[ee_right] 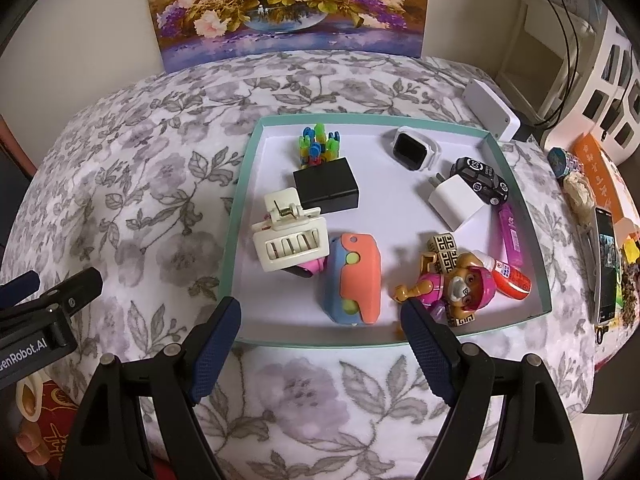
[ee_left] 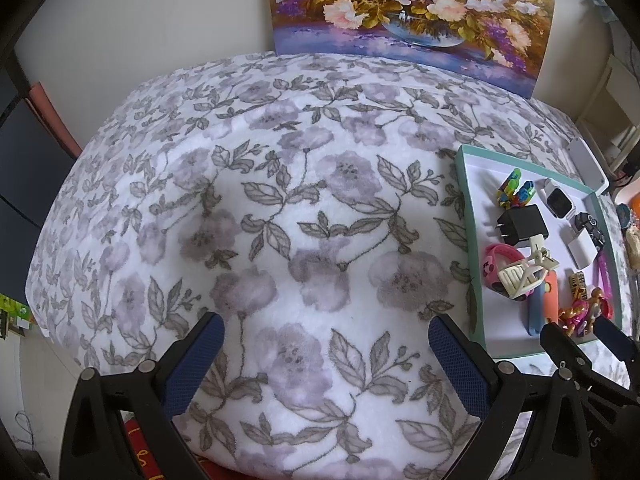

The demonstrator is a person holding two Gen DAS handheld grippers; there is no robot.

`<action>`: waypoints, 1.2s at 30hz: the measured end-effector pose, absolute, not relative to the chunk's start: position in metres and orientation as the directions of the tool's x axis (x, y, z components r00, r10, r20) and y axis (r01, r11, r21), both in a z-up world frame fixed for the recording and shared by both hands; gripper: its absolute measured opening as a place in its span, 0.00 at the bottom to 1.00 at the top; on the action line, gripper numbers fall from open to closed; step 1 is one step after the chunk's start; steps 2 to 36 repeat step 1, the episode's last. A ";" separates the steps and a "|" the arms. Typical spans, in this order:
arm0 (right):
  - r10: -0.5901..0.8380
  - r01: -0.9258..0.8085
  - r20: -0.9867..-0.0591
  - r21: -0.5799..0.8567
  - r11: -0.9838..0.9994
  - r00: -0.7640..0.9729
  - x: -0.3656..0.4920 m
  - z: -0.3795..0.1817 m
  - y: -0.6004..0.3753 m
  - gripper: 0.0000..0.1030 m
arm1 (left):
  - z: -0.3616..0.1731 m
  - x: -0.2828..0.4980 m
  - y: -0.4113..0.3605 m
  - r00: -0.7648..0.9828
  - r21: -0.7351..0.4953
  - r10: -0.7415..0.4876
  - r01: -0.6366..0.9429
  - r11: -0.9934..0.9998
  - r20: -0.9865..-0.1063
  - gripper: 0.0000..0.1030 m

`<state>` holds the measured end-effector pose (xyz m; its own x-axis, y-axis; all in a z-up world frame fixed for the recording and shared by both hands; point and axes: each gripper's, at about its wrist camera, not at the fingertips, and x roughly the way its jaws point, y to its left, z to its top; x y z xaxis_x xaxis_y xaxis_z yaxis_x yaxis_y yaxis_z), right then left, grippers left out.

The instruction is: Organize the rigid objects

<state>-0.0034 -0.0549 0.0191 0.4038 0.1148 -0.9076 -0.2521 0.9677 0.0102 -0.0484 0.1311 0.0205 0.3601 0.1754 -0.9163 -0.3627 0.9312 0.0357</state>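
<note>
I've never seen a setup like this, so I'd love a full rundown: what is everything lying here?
tray: 1, teal rim, white floor, on floral cloth
hair claw clip: 1, cream, tray's left side
black charger: 1, behind the clip
white charger: 1, tray's right half
toy car: 1, black, touching white charger
smartwatch: 1, white case, tray's far side
building-piece toy: 1, multicoloured, far left
silicone case: 1, orange and blue, near edge
pup figure: 1, pink, near right
painting: 1, flowers, against the wall
left tongs: open, over bare cloth
right tongs: open, at tray's near edge
</note>
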 end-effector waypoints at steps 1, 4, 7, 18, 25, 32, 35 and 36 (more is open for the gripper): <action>0.115 -0.253 -0.907 0.010 0.967 0.405 -0.003 0.019 -0.054 0.81 | 0.021 -0.048 0.131 0.360 0.034 0.174 -0.363 0.931 -0.916 1.00; 0.115 -0.253 -0.907 0.010 0.967 0.405 -0.003 0.019 -0.054 0.81 | 0.021 -0.048 0.131 0.360 0.034 0.174 -0.363 0.931 -0.916 1.00; 0.115 -0.253 -0.907 0.010 0.967 0.405 -0.003 0.019 -0.054 0.81 | 0.021 -0.048 0.131 0.360 0.034 0.174 -0.363 0.931 -0.916 1.00; 0.115 -0.253 -0.907 0.010 0.967 0.405 -0.003 0.019 -0.054 0.81 | 0.021 -0.048 0.131 0.360 0.034 0.174 -0.363 0.931 -0.916 1.00; 0.115 -0.253 -0.907 0.010 0.967 0.405 -0.003 0.019 -0.054 0.81 | 0.021 -0.048 0.131 0.360 0.034 0.174 -0.363 0.931 -0.916 1.00; 0.115 -0.253 -0.907 0.010 0.967 0.405 -0.003 0.019 -0.054 0.81 | 0.021 -0.048 0.131 0.360 0.034 0.174 -0.363 0.931 -0.916 1.00; 0.115 -0.253 -0.907 0.010 0.967 0.405 -0.003 0.019 -0.054 0.81 | 0.021 -0.048 0.131 0.360 0.034 0.174 -0.363 0.931 -0.916 1.00; 0.115 -0.253 -0.907 0.010 0.967 0.405 -0.003 0.019 -0.054 0.81 | 0.021 -0.048 0.131 0.360 0.034 0.174 -0.363 0.931 -0.916 1.00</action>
